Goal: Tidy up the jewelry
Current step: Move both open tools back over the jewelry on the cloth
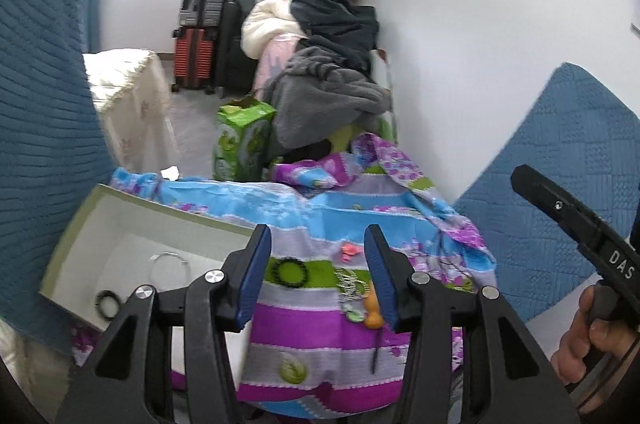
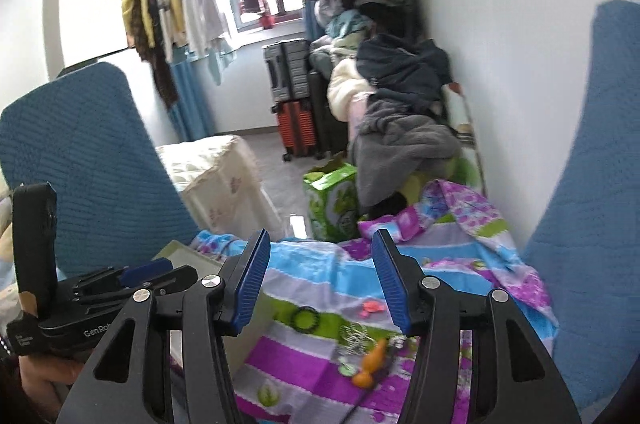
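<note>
Grippers, left and right, both gape empty; I'd worry that small bits snag the rumpled cloth.

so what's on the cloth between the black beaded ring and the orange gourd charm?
A tangle of silver chain jewelry lies between the black beaded ring and the orange gourd charm; clearest in the right wrist view.

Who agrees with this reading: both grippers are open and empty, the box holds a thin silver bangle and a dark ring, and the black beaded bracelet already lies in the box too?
One point is wrong. The black beaded bracelet lies on the striped cloth, outside the box; the left wrist view shows it. The left gripper and right gripper are open and empty, and the box holds the silver bangle and dark ring.
</note>
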Motion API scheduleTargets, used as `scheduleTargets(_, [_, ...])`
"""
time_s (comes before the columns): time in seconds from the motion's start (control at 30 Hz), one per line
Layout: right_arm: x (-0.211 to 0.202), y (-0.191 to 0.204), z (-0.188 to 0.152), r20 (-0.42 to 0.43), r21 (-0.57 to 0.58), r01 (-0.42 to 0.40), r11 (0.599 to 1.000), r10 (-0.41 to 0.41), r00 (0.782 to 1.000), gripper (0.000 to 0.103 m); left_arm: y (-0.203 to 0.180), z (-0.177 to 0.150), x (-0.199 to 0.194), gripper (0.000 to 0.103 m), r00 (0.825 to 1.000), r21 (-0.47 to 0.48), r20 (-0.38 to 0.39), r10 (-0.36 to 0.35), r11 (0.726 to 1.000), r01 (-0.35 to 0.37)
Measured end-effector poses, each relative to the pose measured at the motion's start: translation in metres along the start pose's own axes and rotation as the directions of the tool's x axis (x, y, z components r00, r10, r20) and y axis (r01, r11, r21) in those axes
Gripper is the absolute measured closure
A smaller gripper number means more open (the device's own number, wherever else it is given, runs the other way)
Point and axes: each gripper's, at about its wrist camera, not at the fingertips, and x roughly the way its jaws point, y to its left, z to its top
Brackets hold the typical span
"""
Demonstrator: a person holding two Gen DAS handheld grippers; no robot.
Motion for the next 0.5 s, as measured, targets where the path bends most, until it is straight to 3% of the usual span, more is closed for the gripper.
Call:
scheduleTargets(0.2, [0.001, -0.032, -0.025, -0.022, 0.045, 0.041, 0.998, -0.04, 0.999, 0.056, -0.021, -0.017, 0.023, 0.057, 0.999, 0.029, -0.026, -0.022, 0.999, 0.022])
scheduleTargets(0.5, [0.037, -0.065, -0.083, -0.102, 0.109, 0.055, 0.993, -0.044, 0.994, 0.063, -0.03, -0.045, 0.077, 0.066, 0.994, 0.058, -0.103, -0.024, 0.998, 0.03])
